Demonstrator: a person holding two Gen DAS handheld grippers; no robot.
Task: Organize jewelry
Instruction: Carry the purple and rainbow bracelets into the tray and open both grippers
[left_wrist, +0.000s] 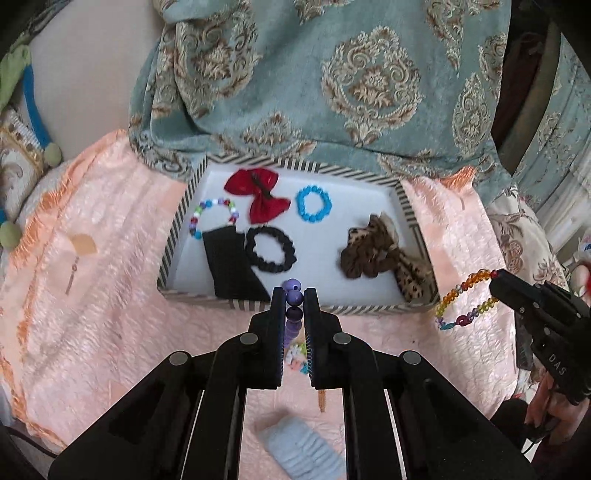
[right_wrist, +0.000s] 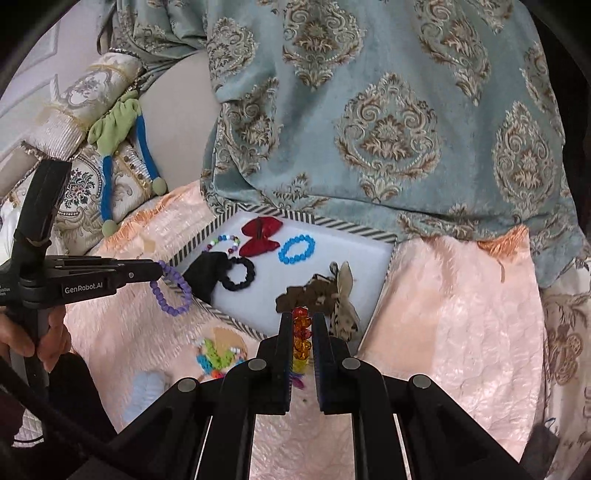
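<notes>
My left gripper is shut on a purple bead bracelet, held above the near rim of a striped tray. In the right wrist view that bracelet hangs as a loop from the left gripper. My right gripper is shut on a rainbow bead bracelet, which dangles beside the tray's right corner. In the tray lie a red bow, a blue bead bracelet, a multicolour bead bracelet, a black scrunchie, a black cloth piece and a leopard scrunchie.
The tray rests on a pink quilted cover. A colourful bead piece and a pale blue scrunchie lie on it near me. A teal patterned fabric hangs behind the tray. Cushions and a green-blue plush toy sit at the left.
</notes>
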